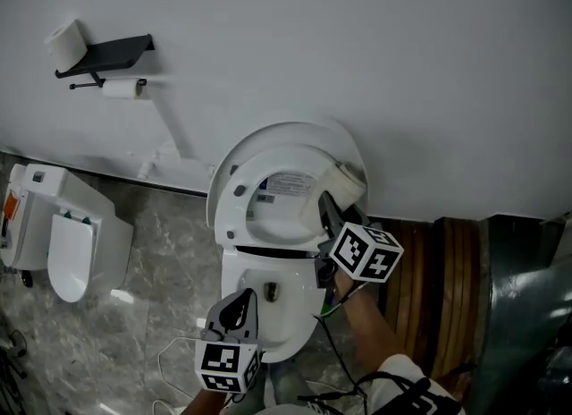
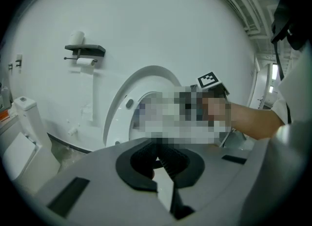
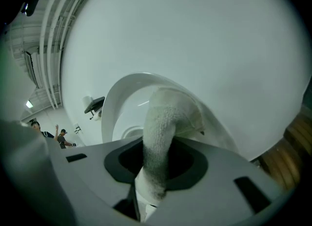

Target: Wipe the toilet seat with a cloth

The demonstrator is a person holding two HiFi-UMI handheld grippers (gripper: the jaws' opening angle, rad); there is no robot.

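Observation:
The white toilet [image 1: 268, 315] stands against the wall with its seat [image 1: 234, 199] and lid raised. My right gripper [image 1: 326, 206] is shut on a pale terry cloth [image 1: 344, 185] and presses it on the upper right rim of the raised seat. In the right gripper view the cloth [image 3: 161, 132] runs up from between the jaws of the right gripper [image 3: 157, 164] onto the seat [image 3: 114, 108]. My left gripper [image 1: 239, 301] hovers over the bowl's front, shut and holding nothing. In the left gripper view the left gripper [image 2: 158, 159] points at the raised seat [image 2: 119, 110].
A black shelf [image 1: 112, 49] with toilet rolls is on the wall at upper left, with a white pipe [image 1: 174, 131] below it. A white bin [image 1: 63, 239] sits on the floor at left. Wooden slats [image 1: 447, 270] stand right of the toilet. People [image 3: 61, 138] show far off.

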